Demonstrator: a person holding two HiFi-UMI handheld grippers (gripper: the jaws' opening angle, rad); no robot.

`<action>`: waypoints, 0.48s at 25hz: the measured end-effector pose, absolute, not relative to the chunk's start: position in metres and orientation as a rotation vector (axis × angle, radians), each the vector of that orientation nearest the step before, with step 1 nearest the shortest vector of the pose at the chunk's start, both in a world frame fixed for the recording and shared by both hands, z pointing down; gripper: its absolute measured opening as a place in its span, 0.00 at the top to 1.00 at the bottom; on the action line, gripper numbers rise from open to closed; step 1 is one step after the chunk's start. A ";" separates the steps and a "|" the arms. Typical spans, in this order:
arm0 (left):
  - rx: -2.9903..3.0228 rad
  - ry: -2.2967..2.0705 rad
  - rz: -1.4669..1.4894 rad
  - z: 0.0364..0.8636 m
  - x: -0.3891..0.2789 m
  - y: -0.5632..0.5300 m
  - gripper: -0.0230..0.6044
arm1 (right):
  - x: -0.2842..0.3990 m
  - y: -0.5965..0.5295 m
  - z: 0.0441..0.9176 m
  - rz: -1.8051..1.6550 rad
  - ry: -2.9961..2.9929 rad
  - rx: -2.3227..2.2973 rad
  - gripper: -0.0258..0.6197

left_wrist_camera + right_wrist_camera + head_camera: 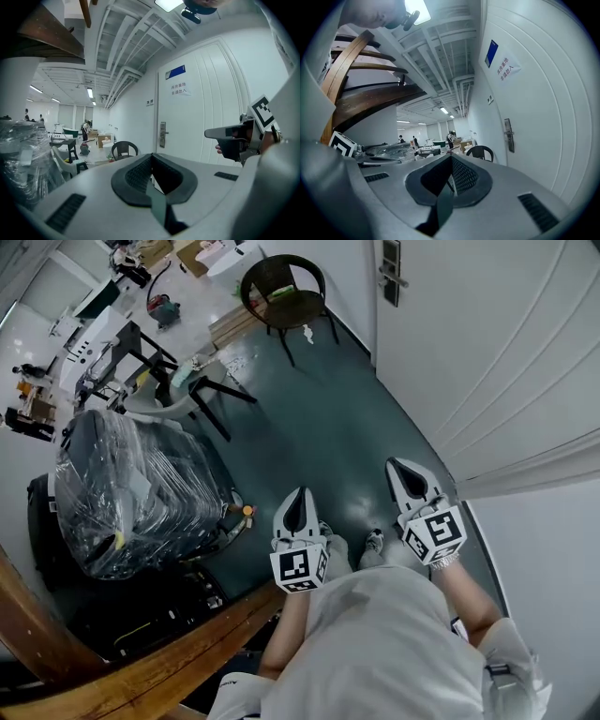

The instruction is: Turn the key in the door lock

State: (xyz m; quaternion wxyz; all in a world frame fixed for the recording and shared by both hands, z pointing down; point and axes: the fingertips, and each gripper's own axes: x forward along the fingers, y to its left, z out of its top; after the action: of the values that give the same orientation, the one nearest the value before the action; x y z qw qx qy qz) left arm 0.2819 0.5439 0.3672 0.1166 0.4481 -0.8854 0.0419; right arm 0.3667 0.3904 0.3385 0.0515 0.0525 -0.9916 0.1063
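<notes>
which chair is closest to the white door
The dark round-backed chair, standing right beside the white door; the pale black-legged chair sits farther away, nearer the plastic-wrapped bundle.

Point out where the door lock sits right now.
In the head view the door lock is at the top, right of centre, on the white door, just right of the round dark chair.

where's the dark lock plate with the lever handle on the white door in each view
Head view: the dark rectangular lock plate with lever handle is at the top, right of centre, on the white door.
Left gripper view: just right of centre, at mid height.
Right gripper view: right of centre, at mid height.
Shared landmark: the dark round-backed chair, left of the plate in all three.
</notes>
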 end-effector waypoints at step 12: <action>1.420 -2.537 0.094 0.372 0.192 0.504 0.95 | 0.301 0.385 0.343 0.289 -2.984 0.264 0.97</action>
State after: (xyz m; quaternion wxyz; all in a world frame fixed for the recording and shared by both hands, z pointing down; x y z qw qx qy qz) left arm 0.1924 0.5043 0.3720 0.1159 0.4848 -0.8663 0.0320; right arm 0.3012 0.3852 0.3430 0.0658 0.0876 -0.9894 0.0959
